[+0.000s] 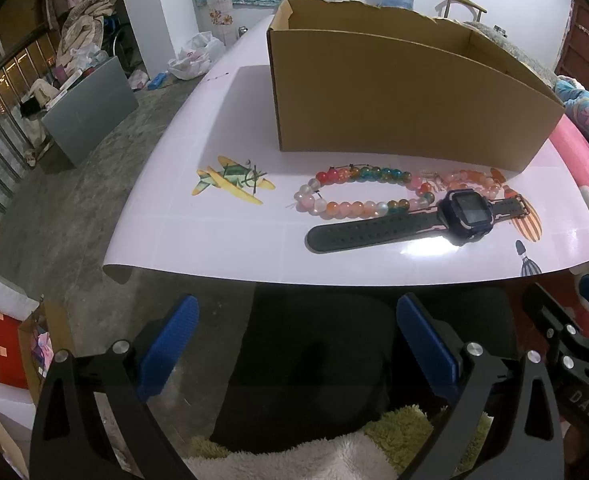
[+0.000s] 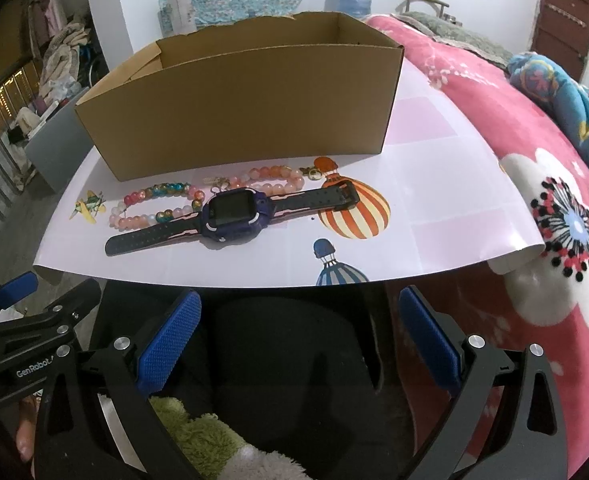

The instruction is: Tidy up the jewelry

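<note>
You have both grippers held back from the worktop (image 1: 222, 240), off its near edge and above your lap, tilted down toward the jewelry. That keeps every piece in view of both cameras before you commit to one. The left gripper (image 1: 294, 344) has its jaws spread wide with nothing between them, and the right gripper (image 2: 300, 340) is the same: wide apart, empty.

The box (image 1: 394, 96) stands at the back of the worktop with its top open and its long wall facing you. As far as its inside shows, it looks empty, so it is likely where the pieces are meant to go. All the jewelry lies in a row just in front of that wall, a short carry from it.

The watch (image 2: 234, 212) lies nearest you, strap stretched flat to both sides, face up. Its body sits against the bead bracelet (image 1: 354, 190), a closed loop of pink, orange and teal beads on the left. A second, pinkish bracelet (image 2: 274, 178) lies behind the watch, close to the box; whether it touches the watch strap I cannot tell.

Because the watch sits in front and partly over the beads, it looks like the sensible first pick. Its raised body gives the jaws more to close on than the flat strap.
</note>
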Action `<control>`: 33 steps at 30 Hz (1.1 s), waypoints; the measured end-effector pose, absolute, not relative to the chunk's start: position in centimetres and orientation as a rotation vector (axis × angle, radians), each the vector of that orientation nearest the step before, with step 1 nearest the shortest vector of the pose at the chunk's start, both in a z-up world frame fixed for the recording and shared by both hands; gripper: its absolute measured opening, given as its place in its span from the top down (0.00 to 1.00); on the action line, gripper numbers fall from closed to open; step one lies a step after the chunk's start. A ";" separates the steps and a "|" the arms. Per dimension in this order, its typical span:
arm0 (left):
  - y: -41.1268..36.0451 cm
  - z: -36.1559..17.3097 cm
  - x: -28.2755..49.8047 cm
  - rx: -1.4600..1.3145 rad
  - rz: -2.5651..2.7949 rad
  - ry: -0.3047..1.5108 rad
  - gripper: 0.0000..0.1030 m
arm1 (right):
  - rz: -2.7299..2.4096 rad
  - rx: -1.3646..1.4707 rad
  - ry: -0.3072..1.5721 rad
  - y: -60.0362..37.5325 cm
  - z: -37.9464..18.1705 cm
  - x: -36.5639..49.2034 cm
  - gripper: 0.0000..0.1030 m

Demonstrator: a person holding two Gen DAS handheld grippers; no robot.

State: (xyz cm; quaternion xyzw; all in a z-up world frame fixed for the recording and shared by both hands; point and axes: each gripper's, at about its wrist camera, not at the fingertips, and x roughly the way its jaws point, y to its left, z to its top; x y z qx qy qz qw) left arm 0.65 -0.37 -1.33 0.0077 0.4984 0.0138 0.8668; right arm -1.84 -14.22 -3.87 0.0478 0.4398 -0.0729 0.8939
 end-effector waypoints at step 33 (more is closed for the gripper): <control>-0.2 -1.6 0.7 0.030 0.055 1.055 0.05 | -0.145 0.106 0.925 -14.2 -4.0 -1.7 0.08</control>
